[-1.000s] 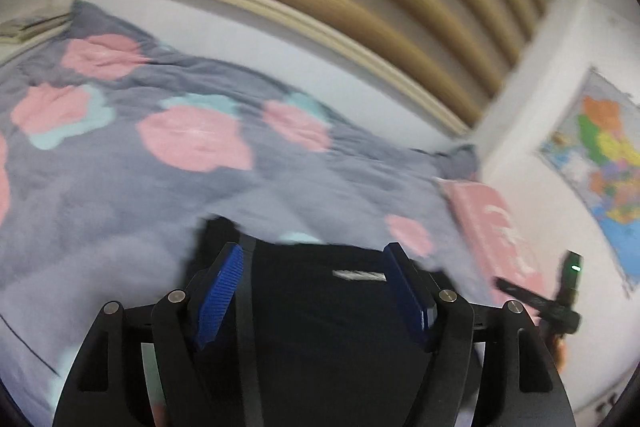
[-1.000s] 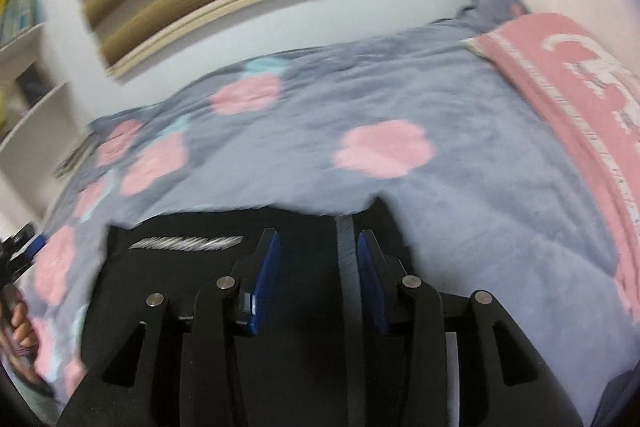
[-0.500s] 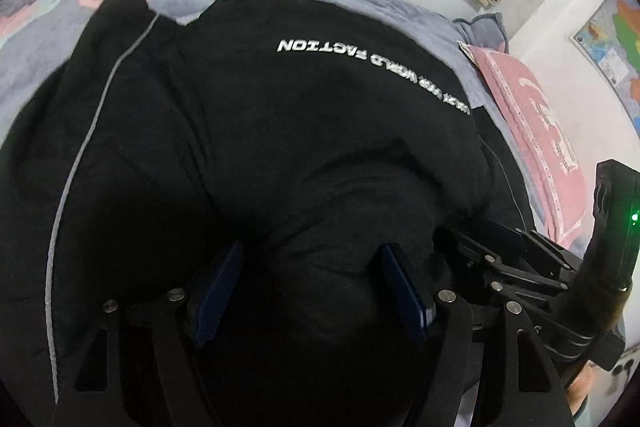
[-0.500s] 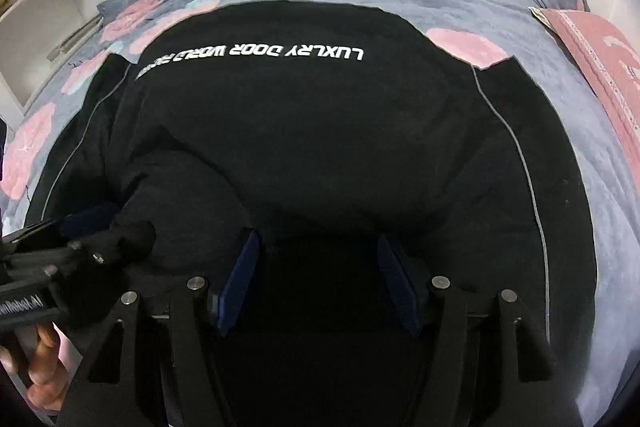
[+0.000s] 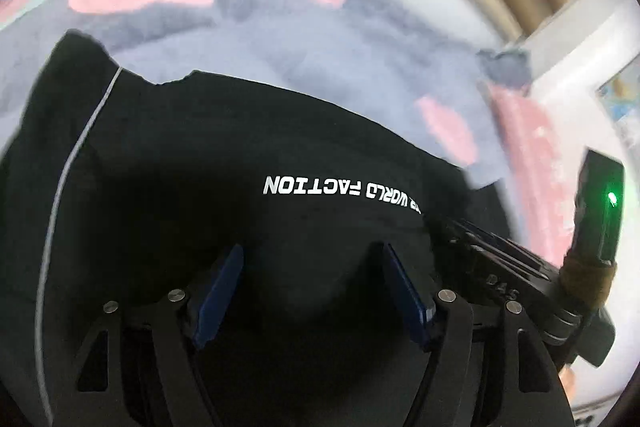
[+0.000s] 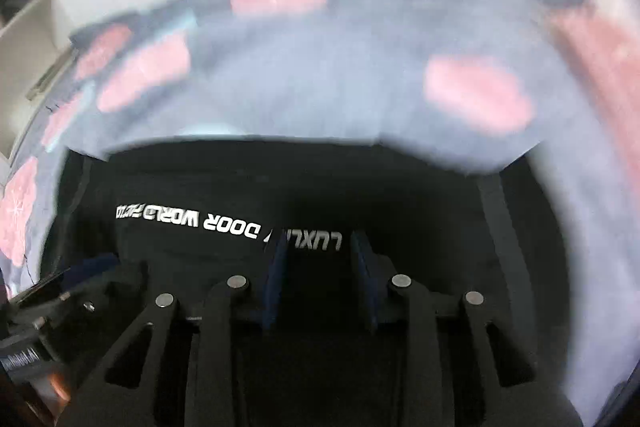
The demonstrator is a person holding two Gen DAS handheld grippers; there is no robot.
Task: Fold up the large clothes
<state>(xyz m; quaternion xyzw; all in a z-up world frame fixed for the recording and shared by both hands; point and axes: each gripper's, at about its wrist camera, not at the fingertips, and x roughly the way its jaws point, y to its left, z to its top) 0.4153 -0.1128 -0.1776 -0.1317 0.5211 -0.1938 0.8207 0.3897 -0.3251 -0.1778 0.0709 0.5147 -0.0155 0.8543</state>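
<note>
**Ana:** Garment first: a big black top with white lettering and a thin pale piping line, lying on the bed's grey bedspread with pink blotches. It fills everything ahead of and under both pairs of fingers; its far edge lies beyond the fingertips, with bare bedspread past that.

**Ben:** And the step in hand?

**Ana:** My reading is a fold of the near edge. The black cloth bulges up between the fingers, so a layer looks gathered there, but the right wrist view is smeared with motion blur.

**Ben:** The left gripper?

**Ana:** Fingers spread wide, blue pads well apart, with a hump of cloth between them. Whether the pads actually pinch that cloth I cannot tell; black on black hides any contact.

**Ben:** The right gripper?

**Ana:** Fingers much nearer each other, a narrow gap, dark fabric in it, the lettering just beyond the tips. Clamped or loose, I cannot tell.

**Ben:** Next move?

**Ana:** Both sides need a sure pinch on the same layer, then an even carry forward towards the far edge, keeping the two grippers level so the crease runs straight. The right gripper sits just to the right of the left fingers, so they should avoid knocking together.
</note>
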